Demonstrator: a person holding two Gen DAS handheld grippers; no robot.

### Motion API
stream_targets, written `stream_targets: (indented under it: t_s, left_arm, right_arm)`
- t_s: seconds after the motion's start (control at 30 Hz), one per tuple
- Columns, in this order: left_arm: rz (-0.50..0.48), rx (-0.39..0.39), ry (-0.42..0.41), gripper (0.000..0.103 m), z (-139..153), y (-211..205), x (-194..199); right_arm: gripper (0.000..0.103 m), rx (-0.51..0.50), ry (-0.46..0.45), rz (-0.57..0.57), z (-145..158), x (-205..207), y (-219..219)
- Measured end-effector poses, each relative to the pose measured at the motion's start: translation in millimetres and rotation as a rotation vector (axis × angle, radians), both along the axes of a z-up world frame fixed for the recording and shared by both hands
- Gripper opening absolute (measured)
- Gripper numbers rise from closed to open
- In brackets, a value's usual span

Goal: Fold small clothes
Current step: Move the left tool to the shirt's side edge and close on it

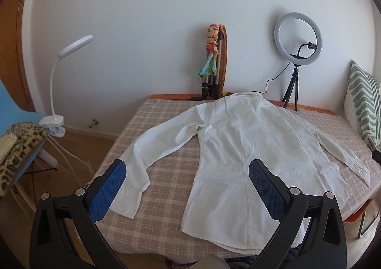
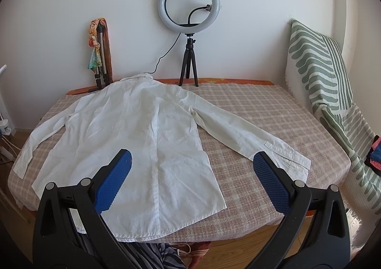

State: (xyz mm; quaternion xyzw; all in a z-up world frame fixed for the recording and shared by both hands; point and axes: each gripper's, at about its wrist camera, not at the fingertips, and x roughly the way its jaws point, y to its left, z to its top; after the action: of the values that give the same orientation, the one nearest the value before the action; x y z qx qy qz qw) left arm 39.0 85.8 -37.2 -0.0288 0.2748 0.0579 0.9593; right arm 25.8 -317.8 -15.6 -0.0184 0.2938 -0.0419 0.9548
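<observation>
Both grippers are hovering spread and empty over the near table (image 2: 273, 112) edge, left gripper (image 1: 187, 173) and right gripper (image 2: 192, 161). Ahead, the shirt (image 1: 238, 150) is lying flat, back up, long axis running away toward the wall, hem nearest; each sleeve is angling toward its own-side gripper

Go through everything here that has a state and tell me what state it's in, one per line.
White shirt: spread flat on the table, unfolded, sleeves out to both sides.
Left gripper: open, empty.
Right gripper: open, empty.
Ring light: upright on its tripod, looks unlit.
Clip lamp: clamped to the blue chair, looks unlit.
</observation>
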Motion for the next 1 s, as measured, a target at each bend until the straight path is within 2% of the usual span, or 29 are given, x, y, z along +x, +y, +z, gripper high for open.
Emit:
stream_targets:
  t_s: [0.1,0.17,0.2,0.27,0.37,0.43,0.6,0.7,0.77,0.9,1.0]
  left_arm:
    - [0.037,0.037,0.038,0.100,-16.5,30.2,14.4]
    - [0.051,0.022,0.076,0.097,-27.8,53.8,25.2]
    - [0.057,0.005,0.097,0.091,-34.5,67.2,31.2]
    - [0.078,-0.064,0.147,0.087,-48.8,96.7,43.4]
    - [0.086,-0.283,0.219,0.087,-74.2,140.0,57.7]
    - [0.105,-0.390,0.247,0.087,-90.1,161.1,65.4]
    - [0.181,-0.475,0.291,0.084,-121.4,191.6,78.3]
    - [0.168,-0.501,0.335,0.065,-137.2,197.5,83.8]
    - [0.162,-0.493,0.350,0.064,-144.8,198.9,85.6]
    - [0.138,-0.405,0.342,0.061,-143.8,191.1,88.0]
    - [0.138,-0.319,0.351,0.040,-144.2,184.3,89.5]
  right_arm:
    - [0.103,0.031,-0.008,-0.009,-2.3,0.8,3.4]
    - [0.103,0.053,-0.023,-0.021,-4.0,-0.3,5.3]
    - [0.103,0.061,-0.026,-0.024,-4.2,-0.7,4.8]
    - [0.103,0.067,-0.017,-0.024,-5.0,0.0,6.2]
    - [0.103,0.059,-0.001,-0.021,-8.0,2.7,9.2]
    - [0.103,0.056,0.017,-0.011,-10.6,5.8,12.0]
    - [0.103,0.053,0.043,0.024,-16.0,8.8,24.0]
    - [0.103,0.032,0.043,0.039,-16.6,8.2,30.6]
    - [0.103,0.025,0.047,0.048,-17.4,8.5,33.3]
    - [0.103,0.037,0.059,0.058,-20.6,10.4,35.9]
    - [0.103,0.039,0.068,0.064,-22.4,12.1,37.7]
